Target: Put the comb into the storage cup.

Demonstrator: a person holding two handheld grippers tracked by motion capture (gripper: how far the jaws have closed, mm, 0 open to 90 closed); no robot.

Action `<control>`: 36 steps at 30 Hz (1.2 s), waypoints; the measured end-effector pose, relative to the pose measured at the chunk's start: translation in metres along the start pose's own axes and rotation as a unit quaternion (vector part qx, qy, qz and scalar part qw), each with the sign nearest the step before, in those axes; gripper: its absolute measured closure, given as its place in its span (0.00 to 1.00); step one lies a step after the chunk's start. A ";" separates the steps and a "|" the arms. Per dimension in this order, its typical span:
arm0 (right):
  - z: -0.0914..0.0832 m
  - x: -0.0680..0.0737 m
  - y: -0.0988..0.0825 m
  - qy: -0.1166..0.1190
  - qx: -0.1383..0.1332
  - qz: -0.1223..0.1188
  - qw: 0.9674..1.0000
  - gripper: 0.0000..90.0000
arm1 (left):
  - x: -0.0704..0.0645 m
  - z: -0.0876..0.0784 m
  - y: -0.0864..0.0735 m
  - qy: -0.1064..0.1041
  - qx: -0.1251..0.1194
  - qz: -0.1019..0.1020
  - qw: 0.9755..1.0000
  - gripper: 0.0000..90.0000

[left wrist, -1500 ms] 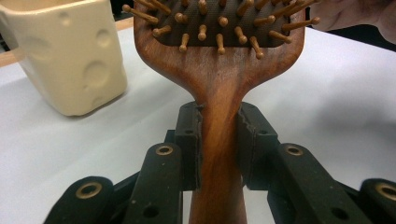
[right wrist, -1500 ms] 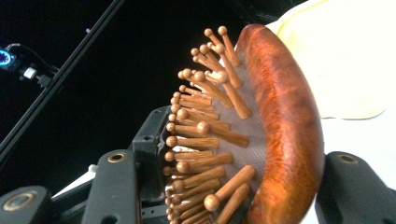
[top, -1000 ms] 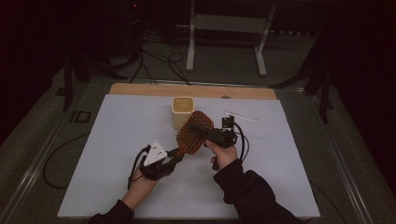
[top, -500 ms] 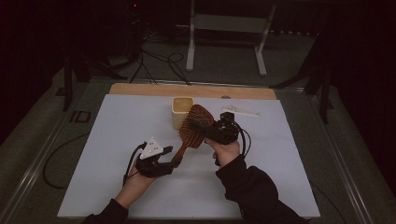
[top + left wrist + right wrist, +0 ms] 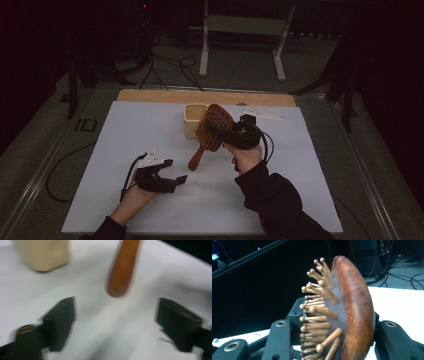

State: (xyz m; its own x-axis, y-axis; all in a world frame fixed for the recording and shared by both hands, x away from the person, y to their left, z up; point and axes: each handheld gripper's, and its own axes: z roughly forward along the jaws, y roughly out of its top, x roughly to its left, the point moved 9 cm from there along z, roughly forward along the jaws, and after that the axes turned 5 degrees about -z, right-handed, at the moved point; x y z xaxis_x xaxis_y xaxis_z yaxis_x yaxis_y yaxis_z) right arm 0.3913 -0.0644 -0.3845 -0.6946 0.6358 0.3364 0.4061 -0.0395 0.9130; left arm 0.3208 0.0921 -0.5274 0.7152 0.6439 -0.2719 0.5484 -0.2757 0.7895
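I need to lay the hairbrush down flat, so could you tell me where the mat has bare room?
The white mat is bare right of the right gripper, and along its far-left part. It is crowded around the beige container, hairbrush and open left gripper.

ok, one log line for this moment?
right gripper: shut on hairbrush head, lifted | left gripper: jaws just opened, nothing between, handle released | cup: on table

Black hand-held gripper (image 5: 172,176) with grey plate, trailing cable; dark sleeves (image 5: 272,200).
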 end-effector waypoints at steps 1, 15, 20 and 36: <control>0.000 0.000 0.002 0.001 -0.001 0.000 1.000 0.57 | 0.000 -0.002 -0.002 -0.002 0.002 0.001 1.000 0.12; -0.006 0.000 0.040 0.001 -0.025 -0.013 1.000 0.57 | 0.021 -0.028 -0.028 0.022 -0.011 0.026 0.999 0.00; -0.005 0.000 0.055 0.001 -0.036 -0.017 0.999 0.57 | 0.024 -0.033 -0.037 0.019 -0.015 0.038 0.999 0.00; 0.012 -0.025 0.104 -0.047 -0.051 -0.034 0.997 0.57 | 0.034 -0.051 -0.060 0.026 -0.036 0.054 0.998 0.00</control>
State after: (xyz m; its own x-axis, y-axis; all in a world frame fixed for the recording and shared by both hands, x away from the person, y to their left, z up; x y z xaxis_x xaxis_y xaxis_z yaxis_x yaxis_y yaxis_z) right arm 0.4578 -0.0750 -0.3010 -0.6577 0.7091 0.2542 0.2944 -0.0687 0.9532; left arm 0.2902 0.1669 -0.5560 0.7432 0.6506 -0.1561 0.4366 -0.2948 0.8500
